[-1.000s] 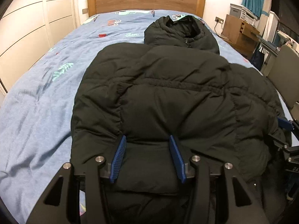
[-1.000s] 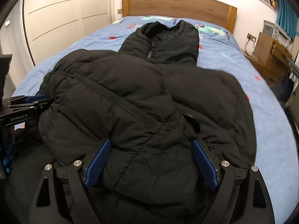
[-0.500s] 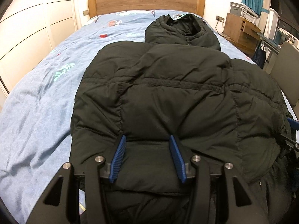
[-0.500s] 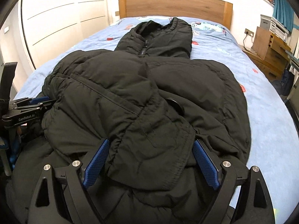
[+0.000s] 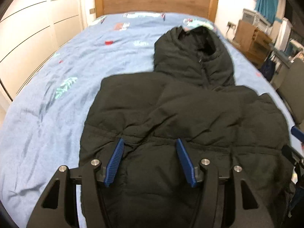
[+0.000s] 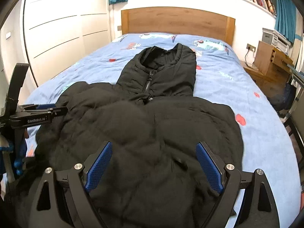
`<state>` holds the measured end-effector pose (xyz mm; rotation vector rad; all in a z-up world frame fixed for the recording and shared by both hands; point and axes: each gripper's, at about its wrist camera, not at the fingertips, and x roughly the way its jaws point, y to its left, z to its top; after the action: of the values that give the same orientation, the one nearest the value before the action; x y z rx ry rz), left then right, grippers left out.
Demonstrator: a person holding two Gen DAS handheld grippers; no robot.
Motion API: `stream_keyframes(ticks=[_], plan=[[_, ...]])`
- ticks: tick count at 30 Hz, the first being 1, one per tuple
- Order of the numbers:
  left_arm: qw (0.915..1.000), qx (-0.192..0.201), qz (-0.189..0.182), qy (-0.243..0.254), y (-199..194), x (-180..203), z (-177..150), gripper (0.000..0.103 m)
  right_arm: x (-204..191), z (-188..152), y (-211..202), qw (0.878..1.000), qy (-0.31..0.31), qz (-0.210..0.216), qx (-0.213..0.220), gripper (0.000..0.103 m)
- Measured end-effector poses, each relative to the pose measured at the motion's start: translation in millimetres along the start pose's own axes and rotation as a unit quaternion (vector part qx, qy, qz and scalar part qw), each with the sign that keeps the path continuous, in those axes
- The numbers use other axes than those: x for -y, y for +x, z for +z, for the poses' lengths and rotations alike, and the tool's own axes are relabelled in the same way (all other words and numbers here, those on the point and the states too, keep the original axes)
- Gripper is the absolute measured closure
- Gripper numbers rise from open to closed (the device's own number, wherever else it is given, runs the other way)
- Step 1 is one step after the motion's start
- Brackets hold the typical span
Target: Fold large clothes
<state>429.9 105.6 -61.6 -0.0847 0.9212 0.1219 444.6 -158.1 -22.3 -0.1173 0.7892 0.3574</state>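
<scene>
A large black puffer jacket (image 5: 180,117) lies on the blue bed, hood toward the headboard; it also shows in the right wrist view (image 6: 152,133). Its sleeves are folded in over the body. My left gripper (image 5: 150,148) has its blue fingers (image 5: 115,159) on either side of a bunch of the jacket's lower part and is shut on it. My right gripper (image 6: 153,152) stands wider, its blue fingers (image 6: 207,165) either side of the lower hem, open. The left gripper also shows from the side in the right wrist view (image 6: 38,114).
The bed (image 5: 57,95) has a blue patterned cover and a wooden headboard (image 5: 155,0). White wardrobe doors (image 6: 57,38) stand at the left. A wooden bedside cabinet (image 6: 271,66) and a chair (image 5: 292,87) stand at the right.
Both grippers have lifted and drawn the jacket's lower part back toward me. The jacket now looks shorter, with more of the bed showing around it. Jaw widths look unchanged.
</scene>
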Motion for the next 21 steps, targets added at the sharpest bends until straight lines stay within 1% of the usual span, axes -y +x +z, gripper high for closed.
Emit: stream_keyframes(ticks=[3, 6, 10, 14, 16, 19, 21], plan=[[0.9995, -0.028, 0.007, 0.014, 12.5, 6.0, -12.2, 0.046, 7.6, -2.0, 19.8, 1.000, 0.000, -0.018, -0.022, 0.015], [0.9988, -0.035, 0.019, 0.027, 11.3, 5.4, -26.1, 0.044, 15.7, -12.8, 28.1, 0.999, -0.008, -0.031, -0.042, 0.015], [0.9983, -0.049, 0.026, 0.019, -2.2, 1.1, -33.2, 0.044, 25.3, -23.1, 19.6, 0.998, -0.011, -0.044, -0.053, 0.015], [0.9986, -0.038, 0.033, 0.018, -22.8, 5.1, -41.8, 0.044, 24.7, -27.0, 1.2, 0.996, -0.020, -0.072, -0.056, 0.015], [0.9993, -0.021, 0.029, 0.013, -36.6, 8.6, -47.0, 0.044, 21.4, -26.7, -14.7, 0.997, -0.018, -0.066, -0.046, 0.015], [0.9999, 0.004, 0.009, 0.010, -52.7, 19.8, -57.4, 0.044, 5.8, -28.3, -36.0, 0.999, -0.023, -0.037, -0.022, 0.015], [0.9999, 0.002, -0.006, 0.014, -53.7, 30.4, -66.7, 0.044, -6.0, -31.9, -40.0, 0.999, -0.035, -0.020, -0.014, 0.015]])
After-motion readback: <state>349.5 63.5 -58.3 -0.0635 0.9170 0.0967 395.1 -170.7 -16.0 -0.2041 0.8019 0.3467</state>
